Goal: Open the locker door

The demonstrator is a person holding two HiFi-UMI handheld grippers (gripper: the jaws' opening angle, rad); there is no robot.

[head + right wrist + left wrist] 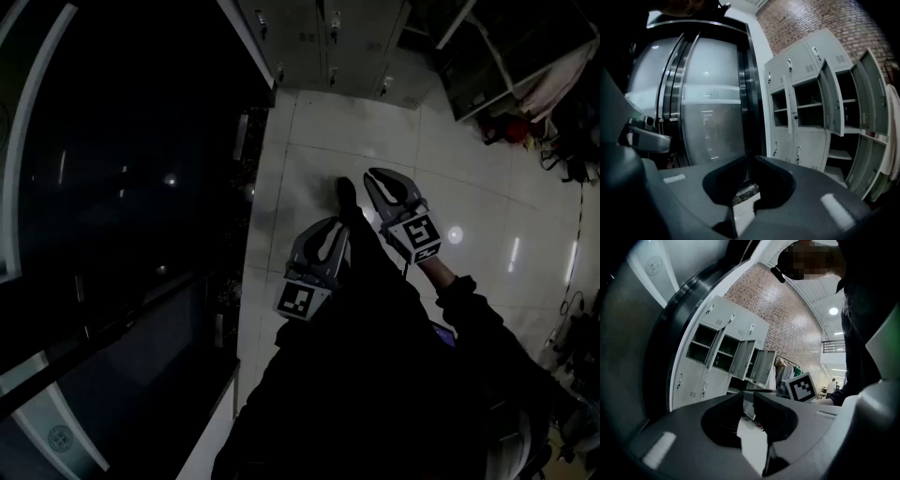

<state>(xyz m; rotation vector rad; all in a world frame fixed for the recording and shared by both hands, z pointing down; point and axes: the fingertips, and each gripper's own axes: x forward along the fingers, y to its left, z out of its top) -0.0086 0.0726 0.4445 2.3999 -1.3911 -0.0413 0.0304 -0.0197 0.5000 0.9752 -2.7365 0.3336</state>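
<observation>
A bank of grey lockers (328,37) stands against a brick wall at the far end of the tiled floor. In the left gripper view the lockers (717,348) have several doors swung open, while the lower ones stay closed. In the right gripper view the lockers (811,93) appear the same way. Both grippers are held low in front of the person's dark sleeves, well short of the lockers. My left gripper (339,225) (748,399) shows a narrow gap between its tips, with nothing in it. My right gripper (373,178) (749,158) has its tips together and holds nothing.
A dark curved glass door (112,187) (708,117) rises close on the left. Garments on a rack (553,84) (787,371) hang to the right of the lockers, with red items (514,127) on the floor below. The person's shoe (345,192) shows on the white tiles.
</observation>
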